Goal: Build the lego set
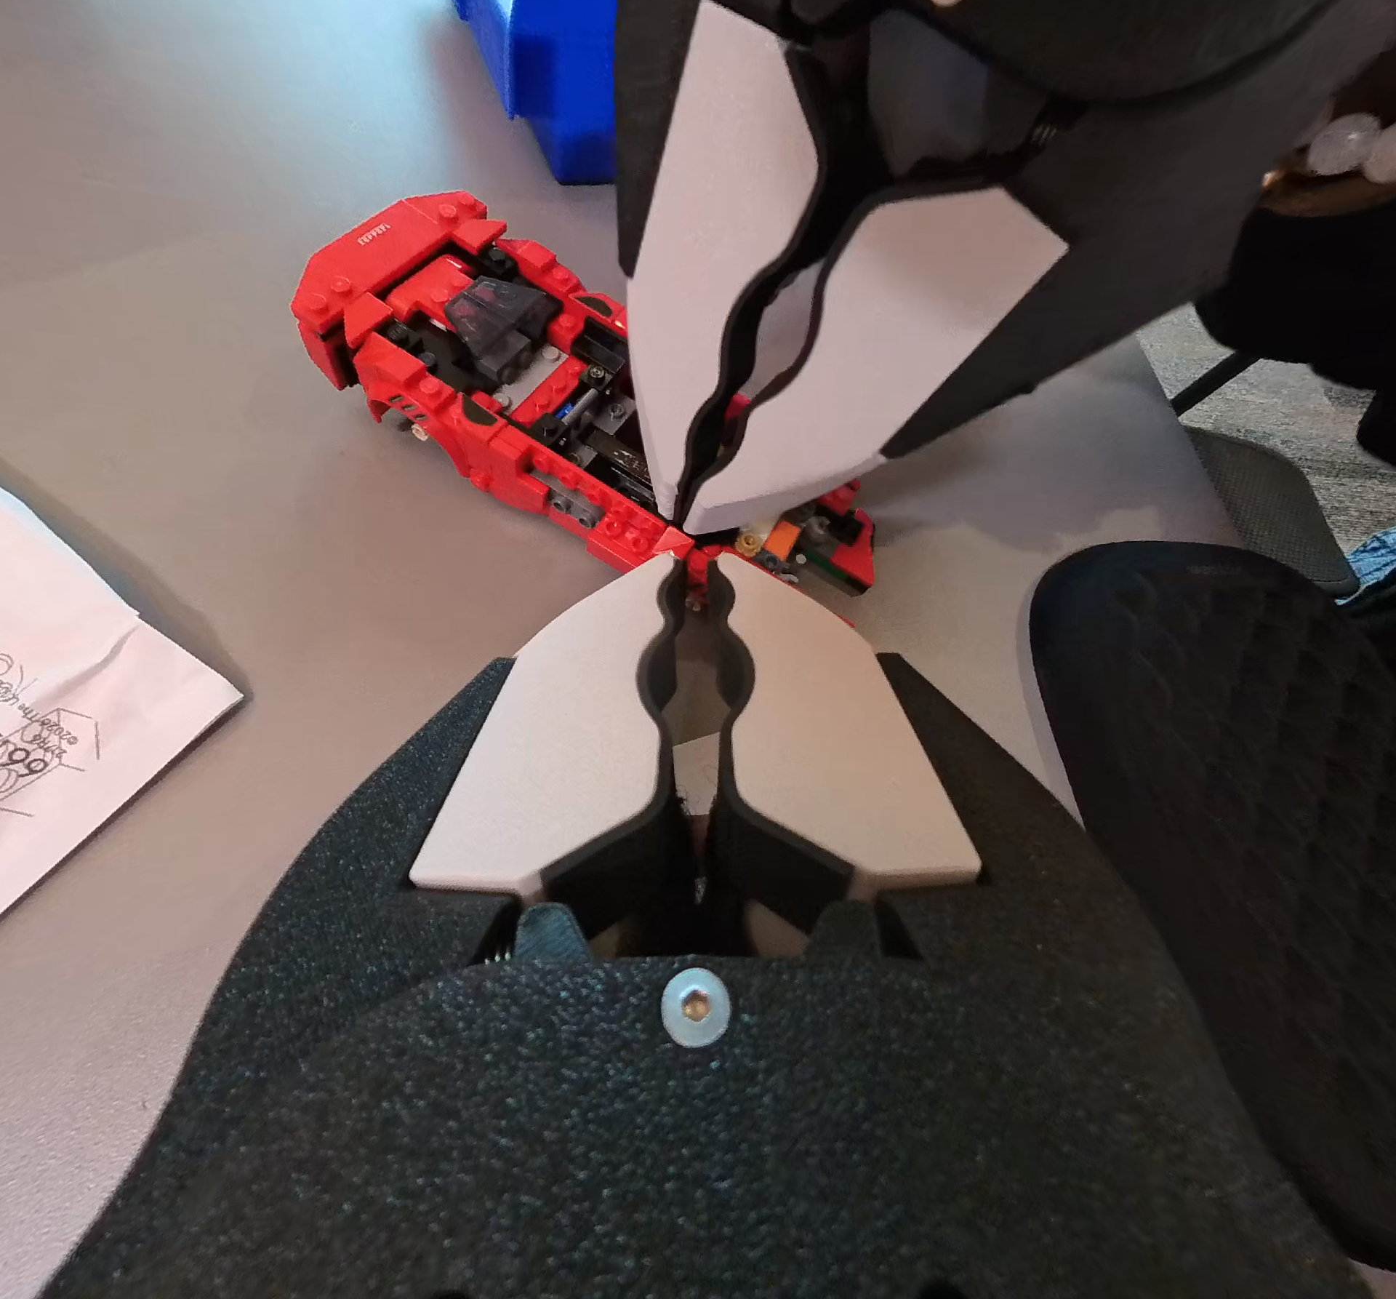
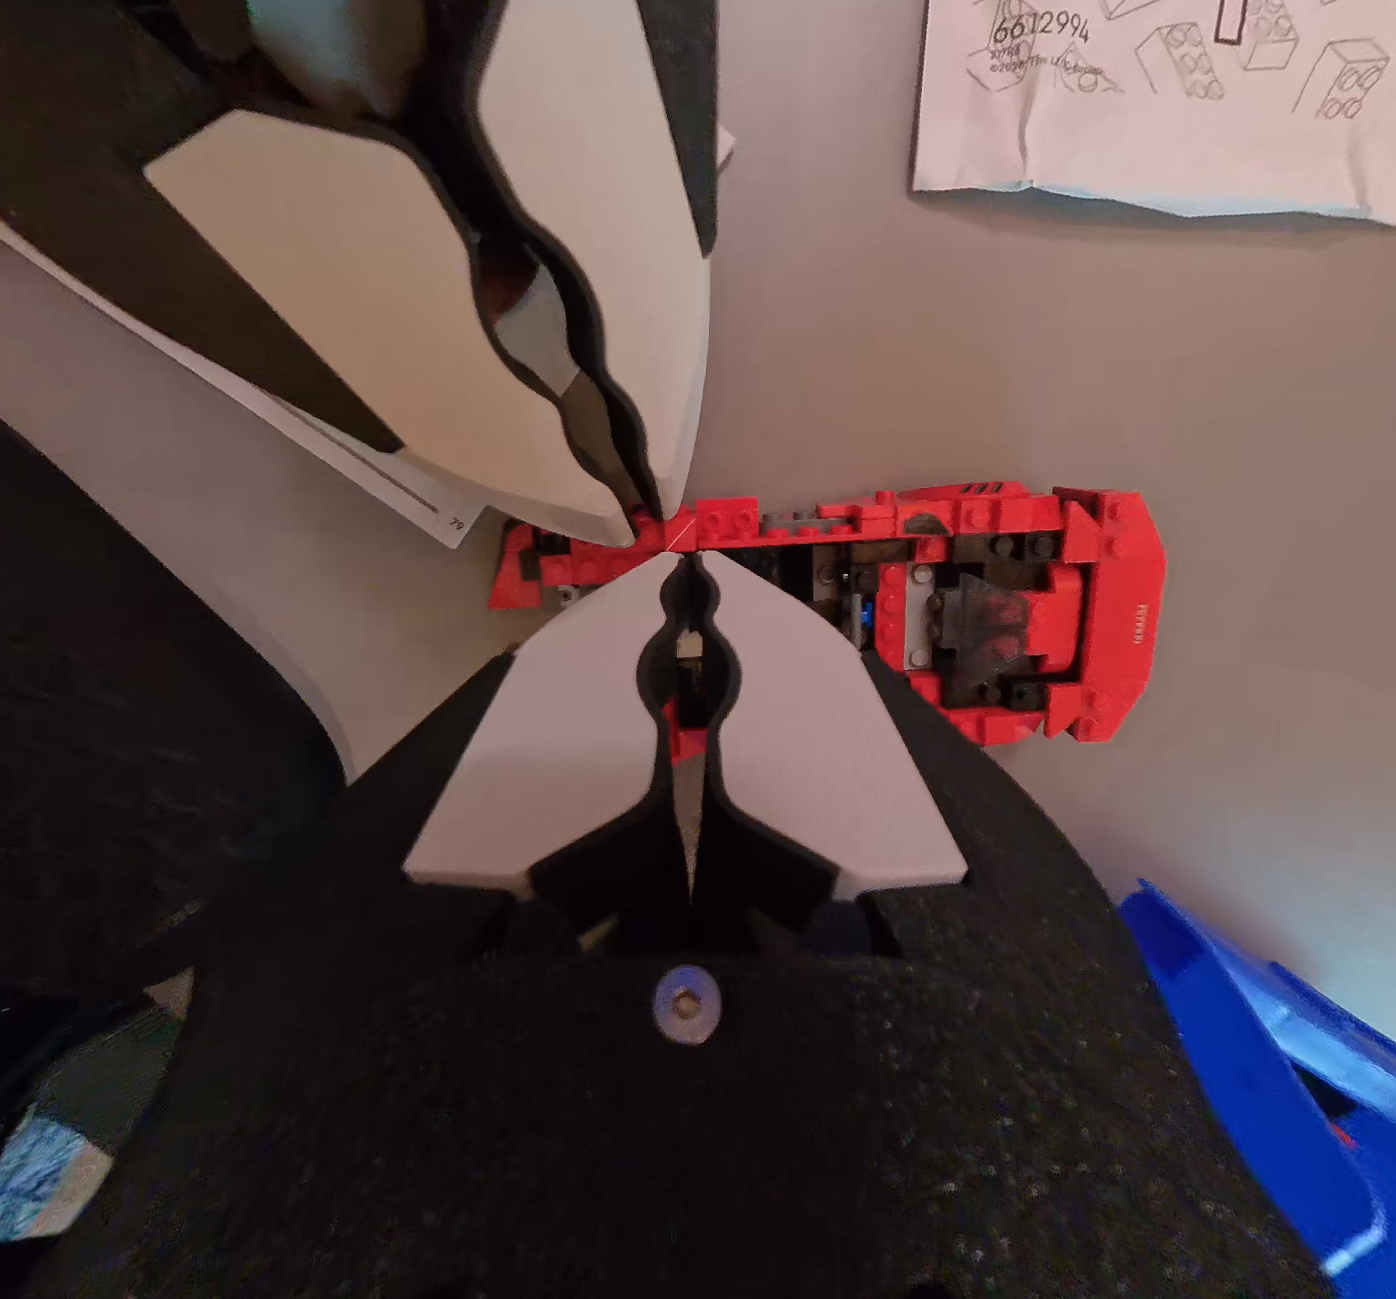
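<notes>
Lego car (image 1: 468, 326): a mostly red build with black and grey bits inside and a smoky dark windscreen piece, sat flat on the grey counter (image 1: 189, 280). Roof area looked unfinished, lots of studs and inner parts showing.

Where it sat: near the middle of the counter, between the blue bin and the paper bag, with both grippers crowded over one end of it.

Left gripper (image 1: 693, 567): pretty much pinched together, tips nipped on a small red part at the edge of the car. Honestly couldn't tell if that bit was a loose brick or already attached.

Right gripper (image 2: 691, 561): also nearly closed, only a thin wavy slit between the fingers, tips right down at the car's long red side wall. Whether it actually held anything, I couldn't tell.

Both together: the tips met almost nose to nose at the same spot on the car, coming in from opposite sides.

Blue bin (image 1: 551, 31): plastic parts bin just beyond the car, some red visible inside.

Paper bag (image 2: 1156, 54): white crinkled bag with brick outline drawings, lying flat near the car.

Booklet page (image 2: 362, 462): white page corner poking out under the left gripper, beside the car's end.

Chair (image 1: 1224, 847): black mesh seat off the counter's edge.
</notes>
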Available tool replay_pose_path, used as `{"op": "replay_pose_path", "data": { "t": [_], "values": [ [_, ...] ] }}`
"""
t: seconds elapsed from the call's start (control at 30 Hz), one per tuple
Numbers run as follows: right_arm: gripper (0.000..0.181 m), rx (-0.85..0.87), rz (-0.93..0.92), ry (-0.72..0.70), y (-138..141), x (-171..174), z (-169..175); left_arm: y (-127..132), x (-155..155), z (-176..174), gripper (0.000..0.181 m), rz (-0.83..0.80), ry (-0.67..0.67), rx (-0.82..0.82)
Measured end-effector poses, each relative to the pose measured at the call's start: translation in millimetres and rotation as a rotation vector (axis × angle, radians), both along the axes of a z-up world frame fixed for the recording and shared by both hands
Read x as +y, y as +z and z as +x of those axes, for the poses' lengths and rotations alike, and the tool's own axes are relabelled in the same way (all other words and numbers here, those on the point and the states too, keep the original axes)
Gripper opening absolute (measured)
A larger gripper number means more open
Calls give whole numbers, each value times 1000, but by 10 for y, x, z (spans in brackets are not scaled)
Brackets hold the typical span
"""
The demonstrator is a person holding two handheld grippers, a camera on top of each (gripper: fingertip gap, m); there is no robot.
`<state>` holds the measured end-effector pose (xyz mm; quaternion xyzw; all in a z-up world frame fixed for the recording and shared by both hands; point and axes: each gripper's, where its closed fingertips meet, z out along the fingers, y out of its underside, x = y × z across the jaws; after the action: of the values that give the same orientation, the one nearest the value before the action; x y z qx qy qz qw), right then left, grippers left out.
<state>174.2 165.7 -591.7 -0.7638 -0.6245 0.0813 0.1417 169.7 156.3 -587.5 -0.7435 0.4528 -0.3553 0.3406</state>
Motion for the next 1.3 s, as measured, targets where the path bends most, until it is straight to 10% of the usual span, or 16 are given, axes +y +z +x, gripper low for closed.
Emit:
{"op": "replay_pose_path", "data": {
  "t": [0.43, 0.63, 1.3],
  "values": [
    [0, 2, 25, 67, -1, -7, 1, 7, -19, 8, 4, -17, -16, -8],
    [0, 190, 65, -57, 432, 200, 178, 9, -19, 8, 4, -8, -14, -6],
    [0, 100, -70, 7, 60, -123, 424, 122, -62, -1, 7, 66, -12, 51]
  ]
}}
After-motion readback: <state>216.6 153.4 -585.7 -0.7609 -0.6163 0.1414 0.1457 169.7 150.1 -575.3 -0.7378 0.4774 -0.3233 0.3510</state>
